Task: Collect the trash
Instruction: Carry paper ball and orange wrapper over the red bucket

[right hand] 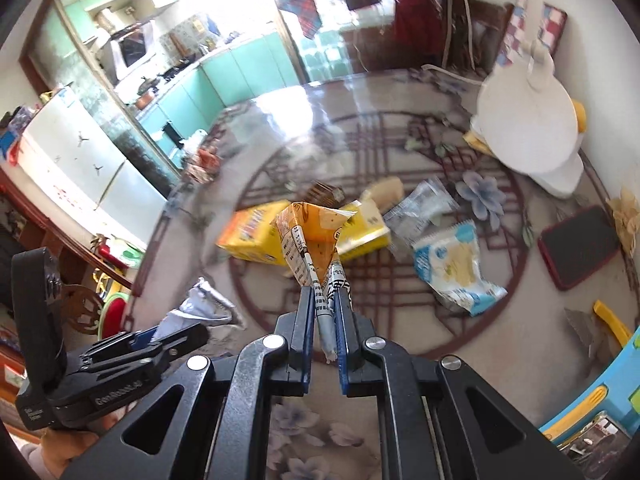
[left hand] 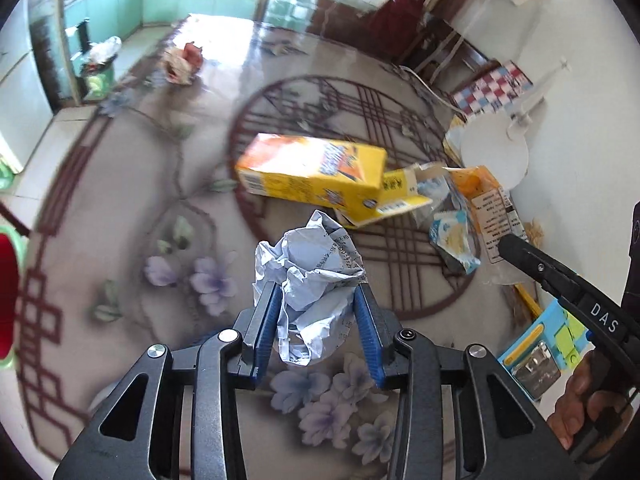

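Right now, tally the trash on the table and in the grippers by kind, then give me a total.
Crumpled paper ball, held in the left gripper: 1
Yellow carton, lying on the table: 1
Orange wrapper, pinched in the right gripper: 1
Blue-and-white snack wrapper: 1
Clear silvery wrapper: 1
Total: 5

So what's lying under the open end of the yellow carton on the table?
Nothing sure. In the left wrist view the yellow carton lies on its side on the patterned table, its torn flap beside a blue-and-white wrapper. The carton itself covers whatever sits beneath it.
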Demonstrator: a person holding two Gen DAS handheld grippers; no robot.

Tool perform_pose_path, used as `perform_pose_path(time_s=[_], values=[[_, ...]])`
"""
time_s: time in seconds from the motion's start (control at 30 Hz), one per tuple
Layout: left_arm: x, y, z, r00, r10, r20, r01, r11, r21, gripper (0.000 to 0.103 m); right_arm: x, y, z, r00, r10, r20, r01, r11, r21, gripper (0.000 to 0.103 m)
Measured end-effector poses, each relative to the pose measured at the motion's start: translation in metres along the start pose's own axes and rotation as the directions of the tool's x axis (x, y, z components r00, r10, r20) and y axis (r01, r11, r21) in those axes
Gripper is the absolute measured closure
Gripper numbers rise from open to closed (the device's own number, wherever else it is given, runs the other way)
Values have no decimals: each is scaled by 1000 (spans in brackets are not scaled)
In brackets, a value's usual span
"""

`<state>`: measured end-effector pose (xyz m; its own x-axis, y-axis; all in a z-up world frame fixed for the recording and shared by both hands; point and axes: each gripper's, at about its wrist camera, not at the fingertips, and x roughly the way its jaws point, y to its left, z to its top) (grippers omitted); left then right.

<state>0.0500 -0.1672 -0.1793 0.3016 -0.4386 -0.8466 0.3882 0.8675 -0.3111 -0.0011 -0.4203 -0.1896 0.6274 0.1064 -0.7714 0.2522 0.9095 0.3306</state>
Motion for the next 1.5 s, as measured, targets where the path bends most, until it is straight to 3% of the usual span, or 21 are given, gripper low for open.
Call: perform_pose_path(time_s=[0.33,0.63,0.97,1.5], values=[[-65,52,9,984,77,163,-64,994,-85,66,-12,62,5,999,45,27,-43,995,-88,95],[-99,96,10,968,95,232,-70,991,-118,65,-21,114,5,996,61,63,-53,990,-130,95],[-116,154,12,966,93,243,-53,984,-167,65,-14,179,0,997,63,55,-53,985,-166,95],[-142,268,6,951,192,242,-124,955,-270,64,15,305,-6,995,94,44,-80,961,-263,95]])
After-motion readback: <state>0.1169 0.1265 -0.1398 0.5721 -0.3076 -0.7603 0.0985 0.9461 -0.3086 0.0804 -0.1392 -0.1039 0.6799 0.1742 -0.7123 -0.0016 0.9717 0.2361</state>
